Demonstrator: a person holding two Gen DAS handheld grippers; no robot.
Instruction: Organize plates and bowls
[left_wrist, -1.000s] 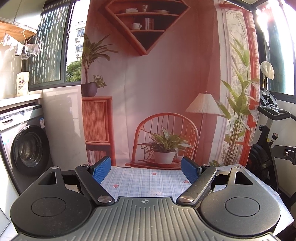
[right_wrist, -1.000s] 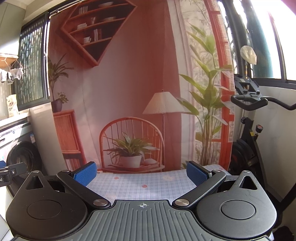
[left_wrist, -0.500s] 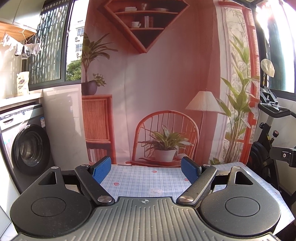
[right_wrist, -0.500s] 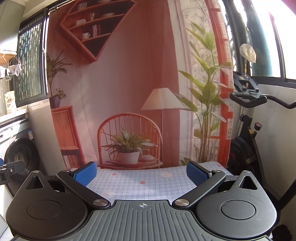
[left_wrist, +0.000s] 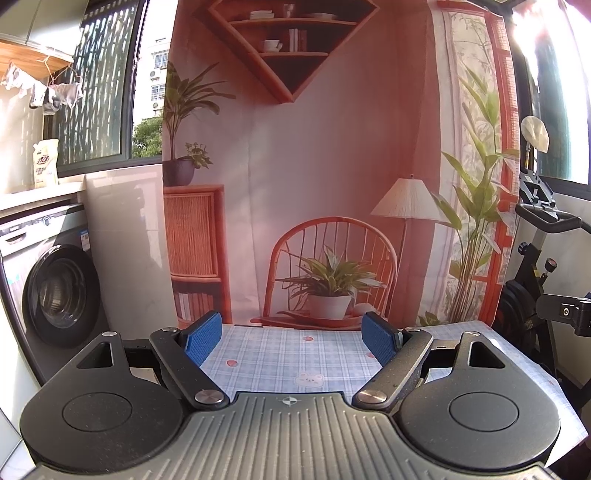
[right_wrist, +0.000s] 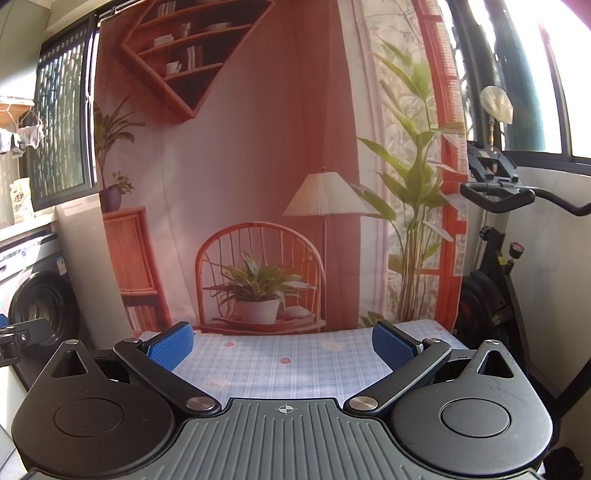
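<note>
Tools (left_wrist: 291, 338) agape; tablecloth's (left_wrist: 295, 354) near edge hidden.

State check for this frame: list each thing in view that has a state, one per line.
left gripper: open, nothing between the pads
right gripper: open, nothing between the pads
table: covered by a checked cloth, no plates or bowls visible on it
washing machine: door shut
exercise bike: unused, beside the table
backdrop: hanging behind the table
</note>
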